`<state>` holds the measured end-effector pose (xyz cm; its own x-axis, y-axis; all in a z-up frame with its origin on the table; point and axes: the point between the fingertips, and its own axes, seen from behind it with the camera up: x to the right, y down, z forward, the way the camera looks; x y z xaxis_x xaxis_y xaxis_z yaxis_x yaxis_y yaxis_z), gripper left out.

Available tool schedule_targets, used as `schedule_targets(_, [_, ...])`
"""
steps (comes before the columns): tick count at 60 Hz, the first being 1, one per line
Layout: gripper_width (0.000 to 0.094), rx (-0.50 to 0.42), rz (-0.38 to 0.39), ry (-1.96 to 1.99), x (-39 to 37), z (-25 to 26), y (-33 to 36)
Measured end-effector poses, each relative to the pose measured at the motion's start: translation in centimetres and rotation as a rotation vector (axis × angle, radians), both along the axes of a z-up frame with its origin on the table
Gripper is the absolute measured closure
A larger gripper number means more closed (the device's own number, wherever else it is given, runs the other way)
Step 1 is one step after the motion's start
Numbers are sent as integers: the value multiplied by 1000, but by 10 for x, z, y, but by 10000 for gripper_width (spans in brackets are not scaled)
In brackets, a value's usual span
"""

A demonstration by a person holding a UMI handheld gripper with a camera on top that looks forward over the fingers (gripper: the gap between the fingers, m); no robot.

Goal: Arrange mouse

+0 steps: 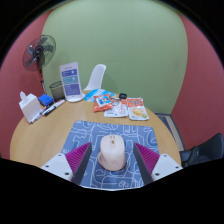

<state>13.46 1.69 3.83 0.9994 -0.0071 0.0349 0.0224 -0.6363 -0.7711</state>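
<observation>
A pale pink computer mouse (111, 152) lies on a blue patterned mouse mat (105, 132) at the near edge of a round wooden table (60, 125). My gripper (111, 163) is open. Its two fingers with magenta pads (81, 158) stand at either side of the mouse, with a gap at each side. The mouse rests on the mat between the fingers, its front pointing away from me.
Beyond the mat lie colourful snack packets (104, 101) and small cards (137, 113). At the far left stand a tissue box (31, 103), a white device with a screen (70, 79), a white stand (95, 76) and a black fan (39, 51). Pens (48, 109) lie near the tissue box.
</observation>
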Motion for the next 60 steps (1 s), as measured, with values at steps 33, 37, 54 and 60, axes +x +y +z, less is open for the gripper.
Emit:
schedule_targets(33, [95,54,-62,-59,-63,152,-262])
schedule_targets(37, [93,63,-65,-71,-67,162,-289])
schedule_targets(54, [99,109,-56,-112,-76,191,-341])
schedule_targets(60, [95,108,-55,-101,-78,192,-348])
